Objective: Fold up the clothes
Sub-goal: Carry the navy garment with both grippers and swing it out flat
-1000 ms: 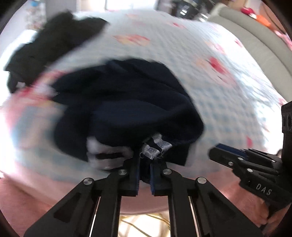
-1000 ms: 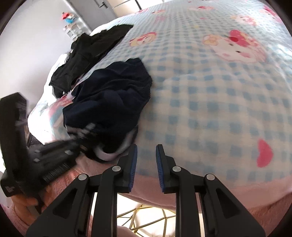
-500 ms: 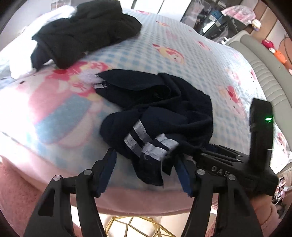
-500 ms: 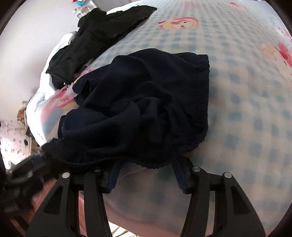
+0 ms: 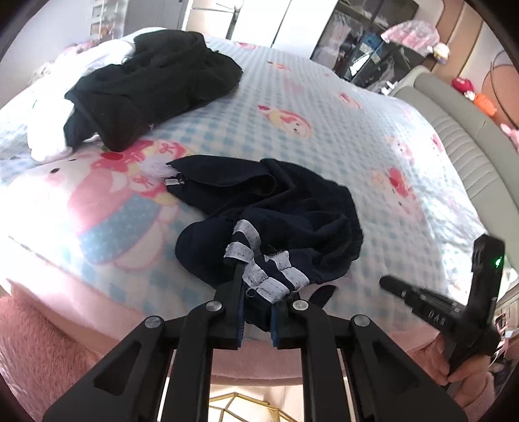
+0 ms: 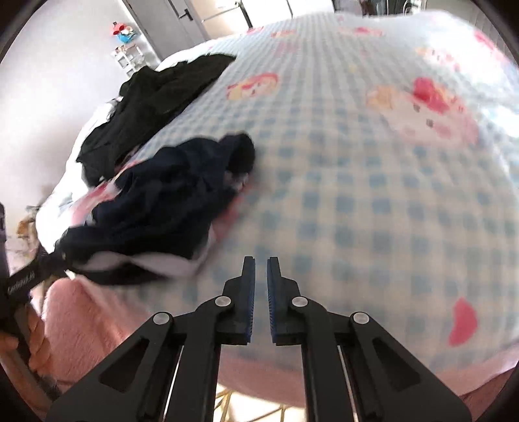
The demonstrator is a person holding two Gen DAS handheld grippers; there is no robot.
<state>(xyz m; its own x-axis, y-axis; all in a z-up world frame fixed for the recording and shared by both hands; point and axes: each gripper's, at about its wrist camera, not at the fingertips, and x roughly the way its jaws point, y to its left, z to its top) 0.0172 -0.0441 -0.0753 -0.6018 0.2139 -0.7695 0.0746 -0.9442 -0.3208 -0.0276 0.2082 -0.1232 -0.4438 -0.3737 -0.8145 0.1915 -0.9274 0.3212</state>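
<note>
Home bedroom — bed [image 5: 324, 107] under cartoon-print checked blanket, padded headboard [image 5: 460, 142], open wardrobe [image 5: 366, 42] behind — plush toys [image 5: 467, 89] nearby.

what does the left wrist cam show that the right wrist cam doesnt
Only the left wrist view: grey stripes on the navy garment, pinched in the closing left gripper, and a grey headboard. Only the right wrist view: the right gripper shut on nothing over bare blanket, and a door. Both: the navy garment, black clothes, checked blanket.
</note>
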